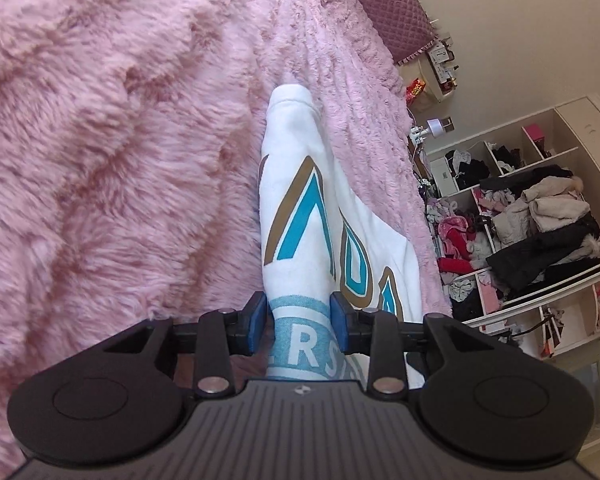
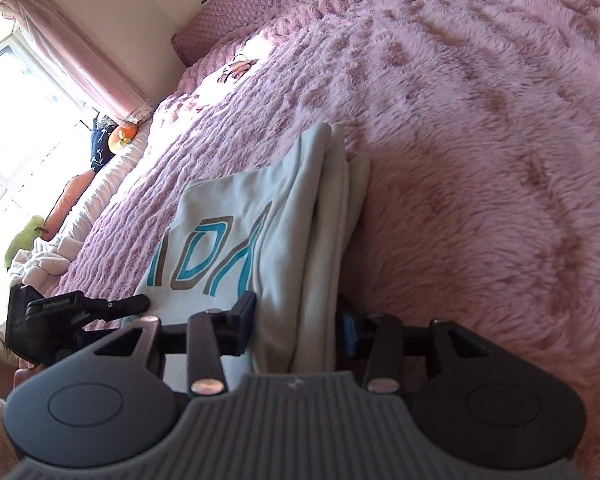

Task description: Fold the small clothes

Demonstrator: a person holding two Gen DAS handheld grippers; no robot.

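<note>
The left gripper (image 1: pixel 299 322) is pinching a fold of the white sweatshirt (image 1: pixel 300 200) between its blue pads (image 1: pixel 257 322), with the pale blue printed band sitting right in the jaws. From there the garment is stretching away toward 12 o'clock across the fluffy pink blanket (image 1: pixel 120 140), its teal and brown lettering showing. At 3 o'clock, open white shelves (image 1: pixel 540 216) are holding heaps of clothes.

The right gripper (image 2: pixel 300 320) is clamping the stacked, layered edge of the same sweatshirt (image 2: pixel 236 224), which is lying folded on the blanket (image 2: pixel 480 160) and running toward 12 o'clock. The other gripper (image 2: pixel 80 308) is showing at 9 o'clock, touching the sweatshirt's near corner. A pink curtain (image 2: pixel 72 52) is hanging by the window at 10 o'clock.
</note>
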